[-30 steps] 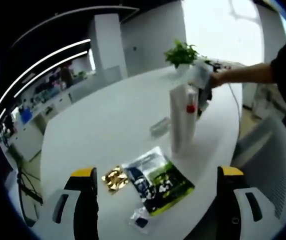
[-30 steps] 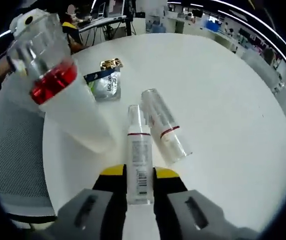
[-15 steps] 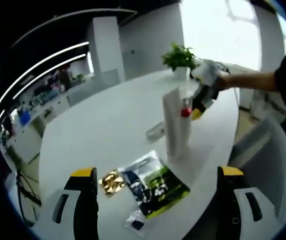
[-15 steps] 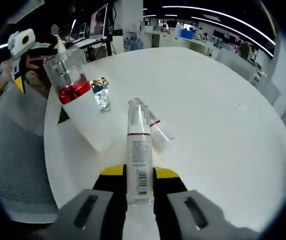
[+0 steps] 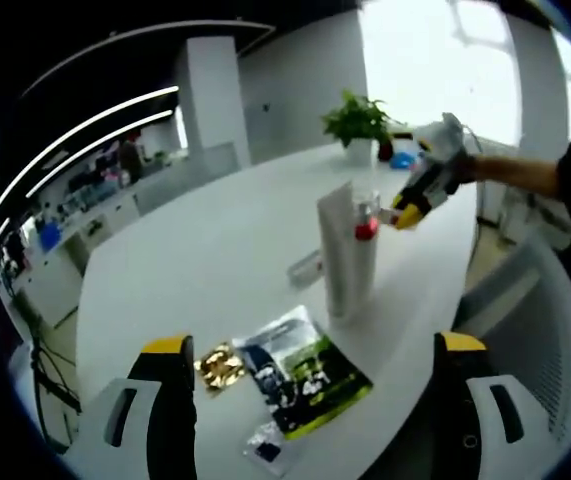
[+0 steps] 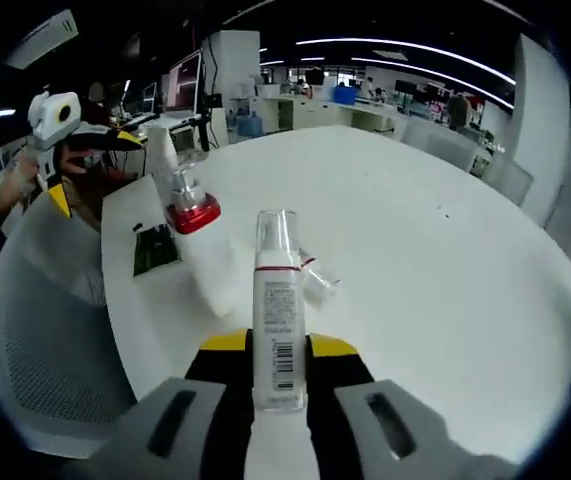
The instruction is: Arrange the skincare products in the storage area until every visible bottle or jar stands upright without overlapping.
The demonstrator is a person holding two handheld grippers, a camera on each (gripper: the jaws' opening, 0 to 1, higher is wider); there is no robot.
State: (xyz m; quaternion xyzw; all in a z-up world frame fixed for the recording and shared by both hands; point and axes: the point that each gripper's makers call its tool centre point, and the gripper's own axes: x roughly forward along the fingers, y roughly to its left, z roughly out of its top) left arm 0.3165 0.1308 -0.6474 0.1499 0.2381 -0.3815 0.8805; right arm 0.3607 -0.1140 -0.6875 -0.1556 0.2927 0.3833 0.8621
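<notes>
My right gripper (image 6: 279, 348) is shut on a slim white bottle (image 6: 277, 300) with a clear cap and a barcode label, held in the air above the round white table (image 6: 435, 270). From the left gripper view that gripper (image 5: 417, 192) hangs at the far right in a person's hand. A tall white tube (image 5: 337, 255) stands upright beside a red-collared bottle (image 5: 366, 228); the pair (image 6: 197, 245) is left of the held bottle. A clear bottle (image 5: 306, 268) lies on its side behind them (image 6: 317, 282). My left gripper (image 5: 313, 350) is open above the table's near edge.
Foil sachets, one green and black (image 5: 300, 372) and one gold (image 5: 218, 366), lie flat between my left jaws. A potted plant (image 5: 358, 118) stands at the table's far side. A grey mesh chair (image 6: 50, 330) sits by the table's edge. Office desks fill the background.
My right gripper has risen and drawn back with the slim bottle, so the tube and lying bottle look smaller. My left gripper stays open; its view has barely shifted.
</notes>
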